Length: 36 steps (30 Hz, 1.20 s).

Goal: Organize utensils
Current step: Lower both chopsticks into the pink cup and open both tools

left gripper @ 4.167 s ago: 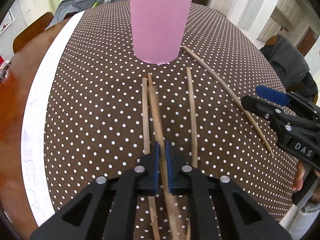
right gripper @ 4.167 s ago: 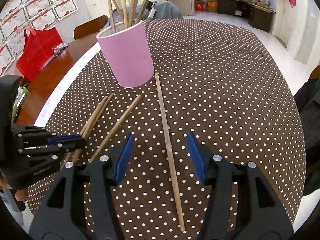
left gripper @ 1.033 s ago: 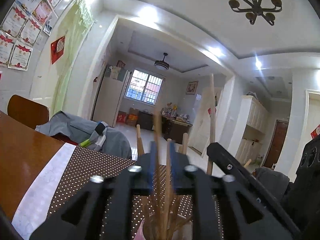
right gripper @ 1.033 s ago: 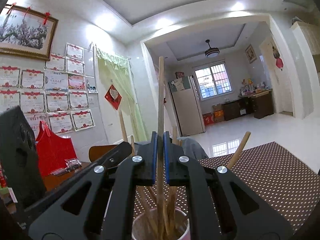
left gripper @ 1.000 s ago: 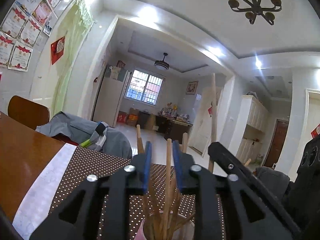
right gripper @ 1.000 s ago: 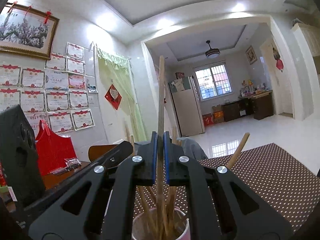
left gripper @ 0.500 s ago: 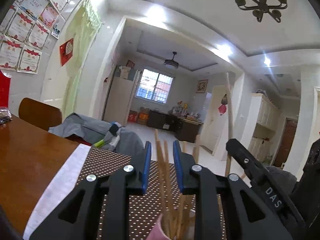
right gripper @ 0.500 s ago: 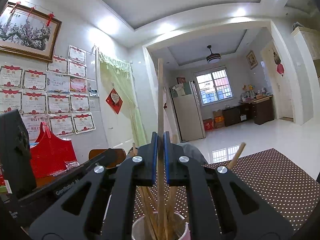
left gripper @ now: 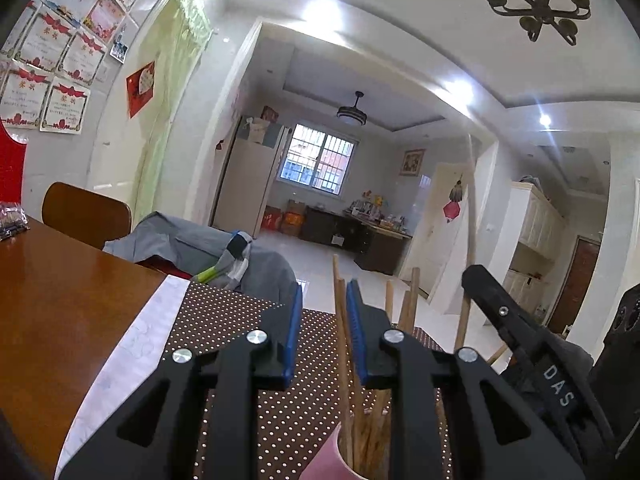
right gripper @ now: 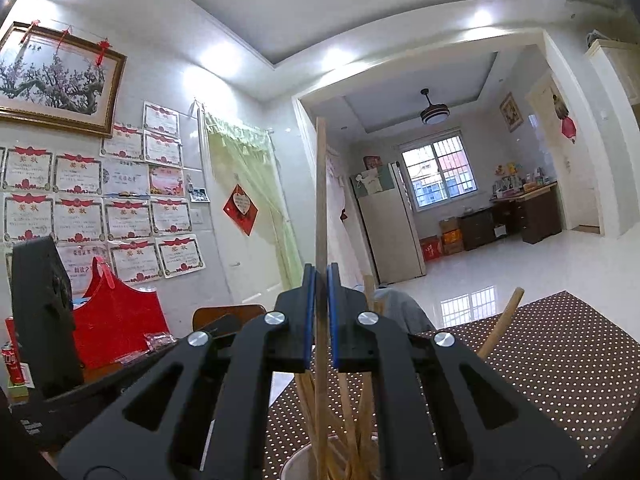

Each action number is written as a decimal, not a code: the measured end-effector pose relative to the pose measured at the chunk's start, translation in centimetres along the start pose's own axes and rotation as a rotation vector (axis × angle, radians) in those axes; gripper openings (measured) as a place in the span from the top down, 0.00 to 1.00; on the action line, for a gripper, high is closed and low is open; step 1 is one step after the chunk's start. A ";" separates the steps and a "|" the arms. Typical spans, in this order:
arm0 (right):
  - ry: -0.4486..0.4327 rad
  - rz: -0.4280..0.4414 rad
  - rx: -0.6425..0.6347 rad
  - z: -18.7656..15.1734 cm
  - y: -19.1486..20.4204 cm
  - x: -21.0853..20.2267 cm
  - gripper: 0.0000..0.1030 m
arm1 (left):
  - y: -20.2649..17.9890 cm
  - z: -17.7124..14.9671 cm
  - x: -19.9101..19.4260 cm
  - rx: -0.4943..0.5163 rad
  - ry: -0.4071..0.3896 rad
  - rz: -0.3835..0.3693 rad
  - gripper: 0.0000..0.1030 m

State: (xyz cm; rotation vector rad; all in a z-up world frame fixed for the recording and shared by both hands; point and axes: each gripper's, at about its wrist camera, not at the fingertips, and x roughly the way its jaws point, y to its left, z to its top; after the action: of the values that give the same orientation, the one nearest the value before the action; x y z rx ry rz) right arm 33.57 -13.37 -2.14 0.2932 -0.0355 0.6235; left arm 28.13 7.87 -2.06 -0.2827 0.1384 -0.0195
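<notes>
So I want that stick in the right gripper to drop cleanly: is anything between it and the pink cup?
Nothing visible bars it. The chopstick, clamped upright in the right gripper, already reaches down into the pink cup, among the chopsticks standing there. The left gripper is open beside it.

White letters "DAS" stand on the black body of the right gripper point(left gripper: 558, 386), seen from the left wrist. The red-bordered certificates point(right gripper: 80, 176) on the wall carry two large characters each, possibly "奖状", though too small to be sure
</notes>
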 end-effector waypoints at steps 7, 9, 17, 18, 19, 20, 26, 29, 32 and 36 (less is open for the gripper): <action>0.000 -0.017 -0.016 -0.5 0.0 0.3 0.93 | -0.2 -0.3 0.5 0.011 0.014 0.000 0.79; 0.000 -0.021 -0.026 -0.5 0.1 0.4 0.93 | -0.2 -0.4 0.5 0.010 0.017 0.002 0.79; 0.026 -0.031 -0.061 -1.3 0.3 0.2 0.93 | -0.5 -0.7 0.6 0.017 0.037 0.002 0.79; 0.034 -0.033 -0.068 -1.4 0.3 0.1 0.93 | -0.5 -0.7 0.8 0.017 0.042 0.002 0.79; 0.042 -0.036 -0.075 -1.5 0.3 0.0 0.93 | -0.6 -0.8 0.8 0.018 0.051 0.001 0.79; 0.046 -0.036 -0.079 -1.6 0.3 -0.2 0.93 | -0.7 -0.8 1.0 0.020 0.055 0.003 0.79; 0.091 -0.042 -0.102 -2.4 0.2 -1.0 0.93 | -1.1 -0.9 1.1 0.029 0.075 0.002 0.78; 0.111 -0.042 -0.105 -2.6 0.3 -1.4 0.93 | -1.4 -0.9 1.1 0.035 0.077 0.002 0.75; 0.137 -0.050 -0.118 -2.8 0.5 -1.9 0.93 | -1.8 -1.0 1.1 0.048 0.089 -0.004 0.74; 0.168 -0.068 -0.121 -2.9 0.4 -2.7 0.93 | -2.5 -1.6 0.9 0.056 0.125 -0.003 0.72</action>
State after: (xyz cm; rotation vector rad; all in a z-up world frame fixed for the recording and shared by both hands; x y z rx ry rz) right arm 31.04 -13.78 -5.16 0.1234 0.0977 0.5742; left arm 28.76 5.02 -3.01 -0.2254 0.2611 -0.0435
